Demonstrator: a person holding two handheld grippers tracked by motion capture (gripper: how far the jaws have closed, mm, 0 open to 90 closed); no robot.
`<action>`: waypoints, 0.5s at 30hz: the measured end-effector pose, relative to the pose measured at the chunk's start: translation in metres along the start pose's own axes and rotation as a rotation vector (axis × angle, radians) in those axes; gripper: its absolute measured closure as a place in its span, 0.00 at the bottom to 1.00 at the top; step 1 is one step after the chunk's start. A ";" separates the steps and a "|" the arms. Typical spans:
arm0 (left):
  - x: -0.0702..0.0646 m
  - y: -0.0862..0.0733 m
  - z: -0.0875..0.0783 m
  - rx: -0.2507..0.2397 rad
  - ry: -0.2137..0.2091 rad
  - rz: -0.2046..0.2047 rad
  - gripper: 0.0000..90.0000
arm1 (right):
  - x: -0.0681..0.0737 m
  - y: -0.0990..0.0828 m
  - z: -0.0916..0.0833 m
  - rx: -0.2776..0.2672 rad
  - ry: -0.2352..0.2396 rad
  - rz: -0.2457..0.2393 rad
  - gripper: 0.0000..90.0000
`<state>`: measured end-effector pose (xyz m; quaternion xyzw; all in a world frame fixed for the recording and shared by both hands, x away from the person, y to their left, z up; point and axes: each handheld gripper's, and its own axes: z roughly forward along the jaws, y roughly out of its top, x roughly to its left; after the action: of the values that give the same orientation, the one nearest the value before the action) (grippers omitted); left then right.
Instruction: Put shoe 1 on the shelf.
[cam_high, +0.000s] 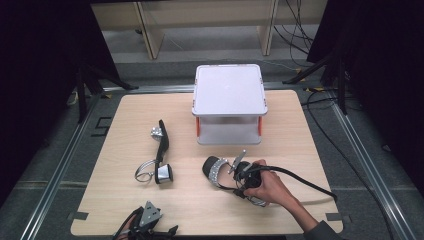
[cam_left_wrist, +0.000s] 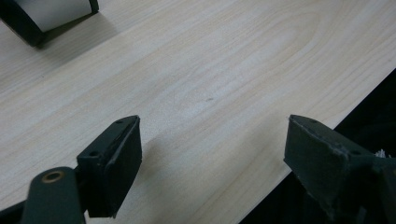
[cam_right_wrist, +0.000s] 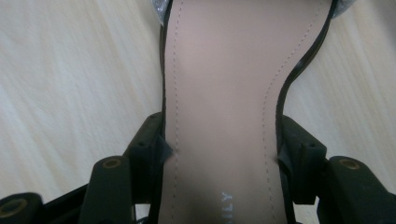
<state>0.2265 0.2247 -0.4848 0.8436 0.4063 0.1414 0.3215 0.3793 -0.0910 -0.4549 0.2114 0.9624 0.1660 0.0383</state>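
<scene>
A: What's the room like from your end?

B: I've got a pale wooden table (cam_high: 150, 200) on a grey floor, dark curtains either side, cables trailing at the far right. A white box (cam_high: 229, 102) with orange clips stands at the table's far middle.

A: And the shoes?

B: One sandal (cam_high: 159, 152) lies left of centre, on its side. The other sandal (cam_right_wrist: 224, 93) is just in front of the box; my right gripper (cam_right_wrist: 222, 144) clamps its insole across the width, pads pressing both edges.

A: Left side?

B: My left gripper (cam_left_wrist: 212, 154) sits at the near edge, jaws wide with bare wood between them.

A: Anything unclear?

B: The held sandal's toe is cut off in the right gripper view, and my hand (cam_high: 267, 187) hides its heel from above.
</scene>
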 end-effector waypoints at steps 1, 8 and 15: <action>0.000 0.000 0.001 0.001 0.010 0.000 0.21 | 0.001 0.001 -0.001 -0.004 0.019 0.006 0.48; 0.001 0.000 -0.002 0.002 0.002 -0.001 0.21 | 0.012 0.018 -0.011 -0.066 0.078 -0.005 0.48; 0.000 0.000 -0.001 -0.010 0.011 -0.006 0.21 | 0.013 0.051 -0.040 -0.116 0.081 -0.023 0.48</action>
<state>0.2258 0.2251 -0.4843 0.8399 0.4100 0.1471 0.3237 0.3820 -0.0546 -0.4001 0.1908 0.9543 0.2297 0.0134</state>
